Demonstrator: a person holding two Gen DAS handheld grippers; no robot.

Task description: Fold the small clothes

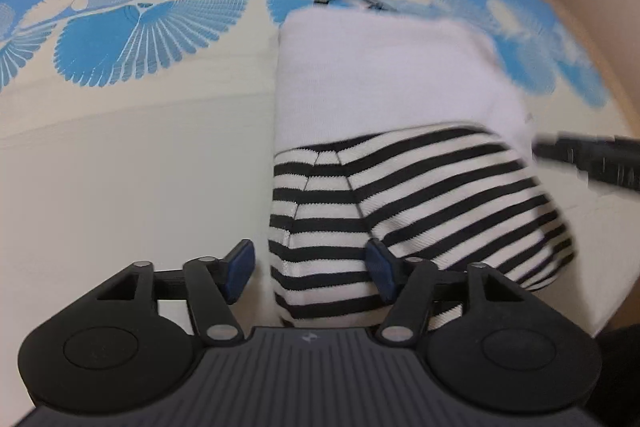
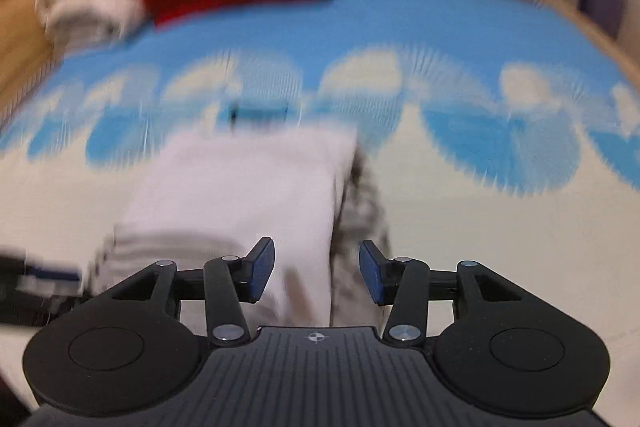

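Soft knitted garment, white body with black-and-white striped hem [image 1: 400, 131], lying folded on blue-and-cream patterned bedspread [image 1: 120, 155], centre to 3 o'clock in left view. Left gripper [image 1: 310, 269] spread wide, blue pads [image 1: 239, 269] astride striped edge at 6 o'clock, nothing pinched. Right gripper [image 2: 317, 273] likewise spread, empty, above garment's right border. Likely light, limp, drapes readily; best pinched at striped hem corners.
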